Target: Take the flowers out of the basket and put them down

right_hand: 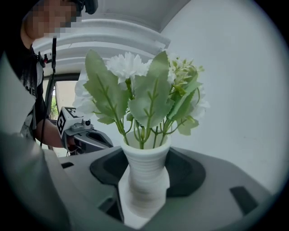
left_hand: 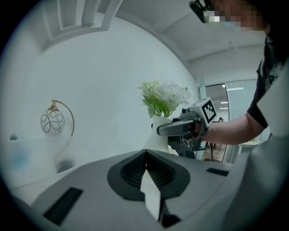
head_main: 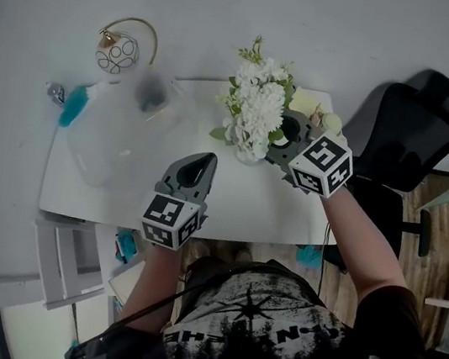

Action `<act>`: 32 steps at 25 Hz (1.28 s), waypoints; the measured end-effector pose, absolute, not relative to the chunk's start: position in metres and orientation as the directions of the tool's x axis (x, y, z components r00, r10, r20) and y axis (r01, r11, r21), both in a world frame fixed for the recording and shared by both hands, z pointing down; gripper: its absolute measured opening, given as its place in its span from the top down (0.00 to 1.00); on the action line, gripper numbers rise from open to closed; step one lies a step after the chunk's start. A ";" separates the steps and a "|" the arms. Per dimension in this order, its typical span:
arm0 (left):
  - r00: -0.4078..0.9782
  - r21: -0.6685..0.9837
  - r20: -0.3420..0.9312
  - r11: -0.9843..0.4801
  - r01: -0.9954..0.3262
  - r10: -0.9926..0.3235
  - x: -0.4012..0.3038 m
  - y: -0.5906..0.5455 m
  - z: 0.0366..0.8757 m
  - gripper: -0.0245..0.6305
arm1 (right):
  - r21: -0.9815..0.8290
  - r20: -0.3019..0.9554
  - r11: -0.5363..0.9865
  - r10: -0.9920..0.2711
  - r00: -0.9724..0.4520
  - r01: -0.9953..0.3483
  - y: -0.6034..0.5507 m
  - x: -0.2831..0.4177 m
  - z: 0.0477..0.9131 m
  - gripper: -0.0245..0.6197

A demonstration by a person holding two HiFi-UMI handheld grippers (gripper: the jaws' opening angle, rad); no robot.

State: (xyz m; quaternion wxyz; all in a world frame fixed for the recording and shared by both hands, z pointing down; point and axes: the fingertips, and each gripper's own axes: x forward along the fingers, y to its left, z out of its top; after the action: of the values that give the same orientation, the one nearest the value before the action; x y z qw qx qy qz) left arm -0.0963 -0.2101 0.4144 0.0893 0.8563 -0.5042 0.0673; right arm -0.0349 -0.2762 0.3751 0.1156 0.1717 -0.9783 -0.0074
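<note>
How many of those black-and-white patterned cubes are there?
2. One black-and-white patterned cube rides the left claw over the white table; the other, the right claw gripping the white ribbed vase.

White flowers with green leaves stand in a white ribbed vase. The table is white. The left gripper and right gripper are grey with black pads, and each carries a cube of black-and-white squares. The ornament is a white ball with dark loops under a gold arc. The chair is black.
</note>
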 end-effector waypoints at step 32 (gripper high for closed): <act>0.518 0.187 0.390 -0.485 -0.854 -0.761 -0.069 -0.197 0.533 0.95 | -0.015 0.204 0.851 -0.511 -0.835 -0.525 -0.277 0.010 0.537 0.56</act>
State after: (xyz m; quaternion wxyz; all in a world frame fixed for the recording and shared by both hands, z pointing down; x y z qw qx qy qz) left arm -0.0695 -0.1967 0.5332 0.1813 0.8521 -0.4739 0.1282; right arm 0.0103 -0.2773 0.5370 0.0965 0.2705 -0.9572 0.0351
